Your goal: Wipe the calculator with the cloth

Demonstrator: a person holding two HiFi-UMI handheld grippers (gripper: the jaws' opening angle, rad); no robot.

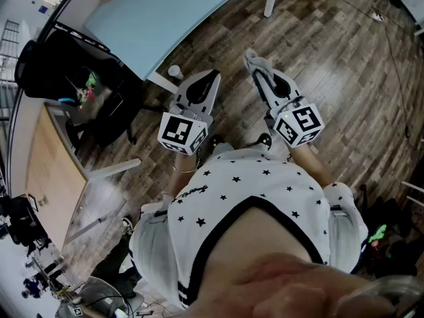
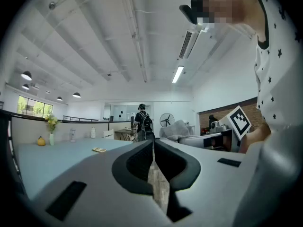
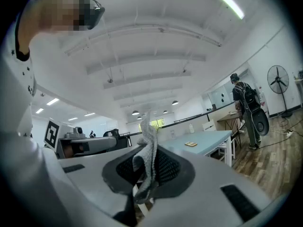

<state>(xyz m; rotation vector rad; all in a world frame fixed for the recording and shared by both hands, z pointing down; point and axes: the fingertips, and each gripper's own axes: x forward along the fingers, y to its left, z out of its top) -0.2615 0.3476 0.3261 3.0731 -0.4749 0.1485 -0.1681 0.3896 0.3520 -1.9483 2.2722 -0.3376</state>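
Observation:
Both grippers are held up in front of the person's chest, away from the light blue table (image 1: pixel 165 12). My right gripper (image 1: pixel 257 68) is shut on a grey cloth (image 3: pixel 147 155), which sticks up between the jaws and hangs below them. My left gripper (image 1: pixel 211 79) is shut with nothing in it; only a thin slit shows between its jaws (image 2: pixel 153 144). A small flat tan object, probably the calculator (image 3: pixel 191 144), lies on the far table top, also seen as the calculator (image 2: pixel 99 149) in the left gripper view. It is far from both grippers.
A black office chair (image 1: pixel 79 85) and a wooden cabinet (image 1: pixel 50 171) stand left of the table. A person with a backpack (image 3: pixel 246 108) stands by a fan (image 3: pixel 277 79) across the room. A vase of flowers (image 2: pixel 51 126) is on the table's far end. The floor is wood plank.

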